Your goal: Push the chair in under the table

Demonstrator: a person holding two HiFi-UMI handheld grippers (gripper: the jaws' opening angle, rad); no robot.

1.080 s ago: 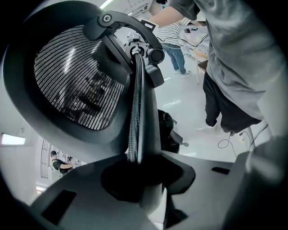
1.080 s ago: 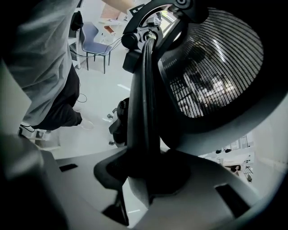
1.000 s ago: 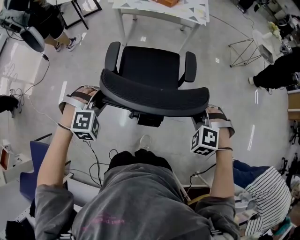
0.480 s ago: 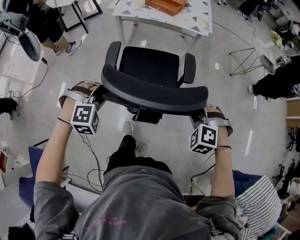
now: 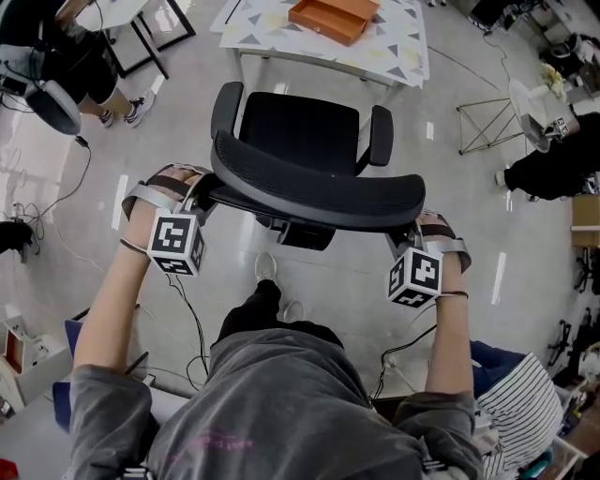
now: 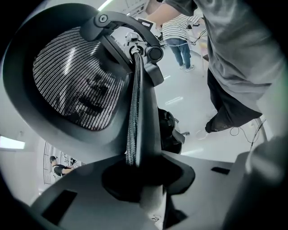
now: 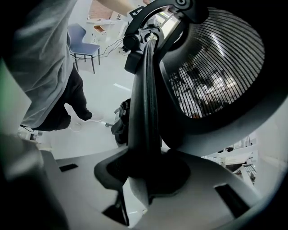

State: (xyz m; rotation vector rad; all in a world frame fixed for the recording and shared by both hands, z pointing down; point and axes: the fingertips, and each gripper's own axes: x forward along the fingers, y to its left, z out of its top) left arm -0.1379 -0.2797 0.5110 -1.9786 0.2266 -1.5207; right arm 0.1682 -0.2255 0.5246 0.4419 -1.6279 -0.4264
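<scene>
**CHAIR HANDLING ASSESSMENT: BOTH TOOLS CLAMPED ON BACKREST**

**Handling.** Chair (image 5: 300, 131) judged moderately heavy yet easy to move over the smooth, glossy floor (image 5: 469, 234), provided castors sit under the base; none visible in any view. Likely to swivel or veer if pushed harder on 1 side, so calls for even pressure from both ends. Backrest (image 5: 314, 187) frame judged stiff enough to carry the push. Mesh panel (image 6: 76, 85) judged soft and yielding, unfit as a contact point. Some flex or recline of the back possible under load.

**Hold.** Best taken at the 2 outer ends of the backrest rim, as at present.
- Left tool (image 6: 139, 170): closed on the left end of the rim, edge seated deep between the jaws.
- Right tool (image 7: 146, 166): closed on the right end of the rim in the same manner.

**Position.** Stands on the floor directly ahead of the person, seat facing the counter (image 5: 398, 42). Front of seat near the counter's edge, not yet beneath the top. Orange tray (image 5: 335, 17) on the counter, well clear of the chair.

**Appearance.** Black office chair throughout. Padded square seat, 2 curved armrests (image 5: 223, 108), wide curved backrest of fine mesh in a dark frame. Dark mechanism block (image 5: 300, 230) below the backrest. No damage noted.
</scene>
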